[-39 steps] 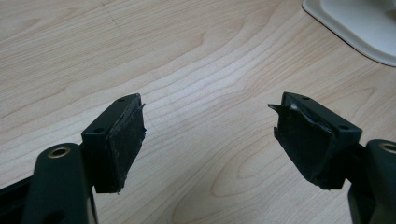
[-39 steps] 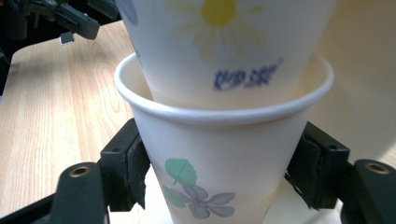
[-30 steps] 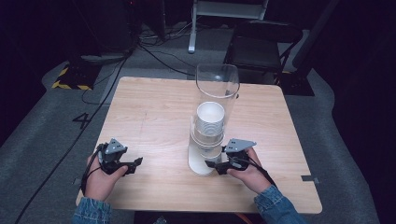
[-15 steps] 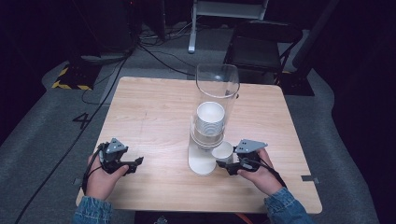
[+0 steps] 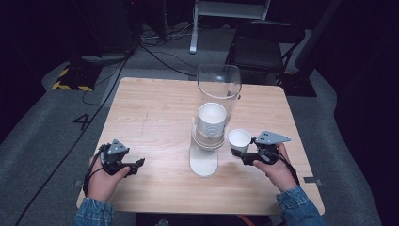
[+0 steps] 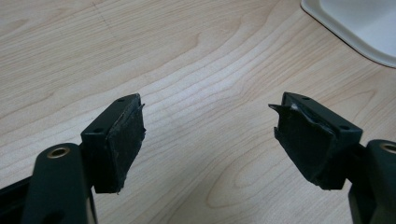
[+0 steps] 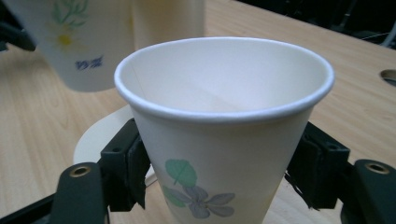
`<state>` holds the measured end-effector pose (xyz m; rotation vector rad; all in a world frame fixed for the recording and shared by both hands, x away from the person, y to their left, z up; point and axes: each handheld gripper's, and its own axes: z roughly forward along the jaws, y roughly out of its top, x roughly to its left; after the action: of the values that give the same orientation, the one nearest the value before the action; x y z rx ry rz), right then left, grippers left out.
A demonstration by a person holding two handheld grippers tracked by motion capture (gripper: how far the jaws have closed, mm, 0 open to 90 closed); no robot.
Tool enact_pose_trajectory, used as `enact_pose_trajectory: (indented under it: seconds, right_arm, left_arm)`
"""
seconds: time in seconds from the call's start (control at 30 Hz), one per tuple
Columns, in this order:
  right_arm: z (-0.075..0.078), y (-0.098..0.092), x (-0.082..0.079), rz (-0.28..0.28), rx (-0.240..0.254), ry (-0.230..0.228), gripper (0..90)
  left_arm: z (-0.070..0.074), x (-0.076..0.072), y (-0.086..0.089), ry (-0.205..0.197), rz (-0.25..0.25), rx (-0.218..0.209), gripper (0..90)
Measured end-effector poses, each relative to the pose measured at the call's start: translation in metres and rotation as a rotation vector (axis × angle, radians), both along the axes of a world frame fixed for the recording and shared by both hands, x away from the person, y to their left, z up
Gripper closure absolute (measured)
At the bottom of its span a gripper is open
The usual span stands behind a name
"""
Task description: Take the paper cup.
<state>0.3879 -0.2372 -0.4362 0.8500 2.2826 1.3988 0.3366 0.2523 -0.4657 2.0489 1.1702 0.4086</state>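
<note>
- The right claw (image 5: 244, 154) was pinching a single paper cup (image 5: 239, 140) by its lower wall, one jaw on each side, so the open mouth stayed upright and the rim was left uncrushed.
- In the right gripper view the cup (image 7: 224, 126) sat squarely between the pads, its flower print facing the camera; a grip that low looked chosen to keep the rim free.
- The cup hung just beside the cup dispenser (image 5: 214, 113), to its right and above the desk (image 5: 155, 113), which suggested it was one drawn from there.
- Inside the clear tube a stack of cups (image 5: 211, 122) rested mouth up, above the white base (image 5: 203, 162).
- The left claw (image 5: 136, 165) lay spread and empty near the desk's front left, well apart from the dispenser; in the left gripper view its pads (image 6: 126, 140) framed bare wood with a corner of the white base beyond.
- Judging by that, the left hand was parked out of the way.
</note>
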Motion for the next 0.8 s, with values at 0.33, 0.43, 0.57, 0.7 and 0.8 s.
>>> enact_pose_trajectory:
  seconds: [0.33, 0.43, 0.57, 0.7, 0.8]
  right_arm:
    - [0.007, -0.028, 0.019, -0.125, 0.055, -0.015, 30.0]
    - [0.008, -0.033, 0.023, -0.156, 0.063, -0.014, 30.0]
    - [0.01, -0.042, 0.034, -0.208, 0.059, -0.021, 29.7]
    - [0.009, -0.046, 0.044, -0.253, 0.061, -0.017, 29.7]
    - [0.005, -0.048, 0.05, -0.274, 0.061, -0.008, 29.7]
  left_arm:
    - [-0.002, 0.001, 0.001, 0.005, 0.0, 0.0, 23.5]
    - [-0.002, 0.001, 0.001, 0.008, 0.004, 0.003, 23.5]
    - [-0.003, 0.0, 0.002, 0.004, 0.003, 0.01, 23.4]
    - [-0.004, -0.002, 0.002, 0.006, 0.008, 0.003, 23.4]
    - [-0.004, -0.003, 0.003, 0.009, 0.01, 0.006, 23.4]
